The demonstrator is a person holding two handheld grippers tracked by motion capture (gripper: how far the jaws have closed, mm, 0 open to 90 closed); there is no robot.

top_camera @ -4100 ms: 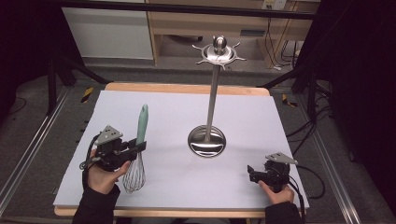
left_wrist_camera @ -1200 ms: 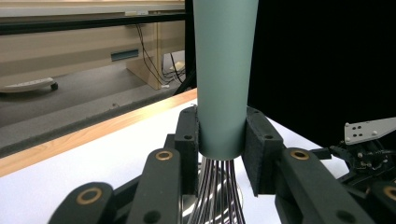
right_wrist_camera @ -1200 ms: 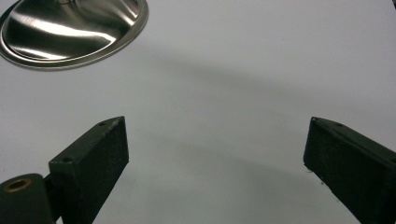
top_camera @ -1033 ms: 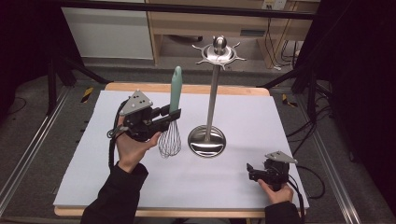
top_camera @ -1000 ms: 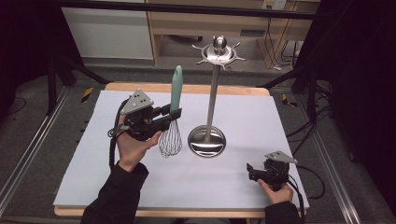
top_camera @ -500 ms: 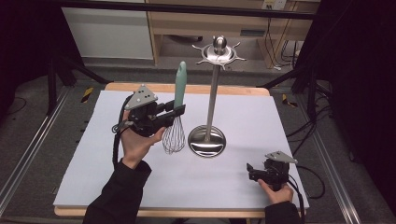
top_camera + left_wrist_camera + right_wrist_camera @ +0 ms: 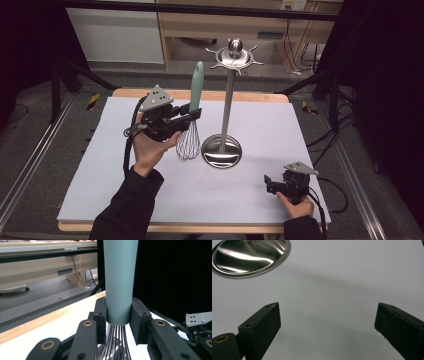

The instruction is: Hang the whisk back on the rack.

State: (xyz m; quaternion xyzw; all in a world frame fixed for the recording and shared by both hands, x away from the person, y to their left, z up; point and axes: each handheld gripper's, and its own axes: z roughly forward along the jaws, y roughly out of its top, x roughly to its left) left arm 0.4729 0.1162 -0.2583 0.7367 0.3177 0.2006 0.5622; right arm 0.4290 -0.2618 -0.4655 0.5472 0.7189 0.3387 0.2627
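— Where was the whisk [image 7: 192, 122]?

— Upright beside the steel stand [image 7: 223, 150], its handle clamped in the left gripper [image 7: 187, 116]; handle top cropped in the left gripper view.

— The right gripper [image 7: 267, 183]?

— Wide apart, empty, on the table [image 7: 100, 180].

The top edge of the left gripper view is cutting off the whisk [image 7: 119, 282] handle, and the bottom edge is taking the wires. The left gripper [image 7: 119, 322] pads are covering the handle's sides where they are clamping it. In the right gripper view the stand [image 7: 249, 258] base is running off the top and left edges, its pole barely showing. In the high view the right gripper [image 7: 272, 182] fingertips are looking too small to judge, and the person's hand [image 7: 295, 205] is hiding its underside.
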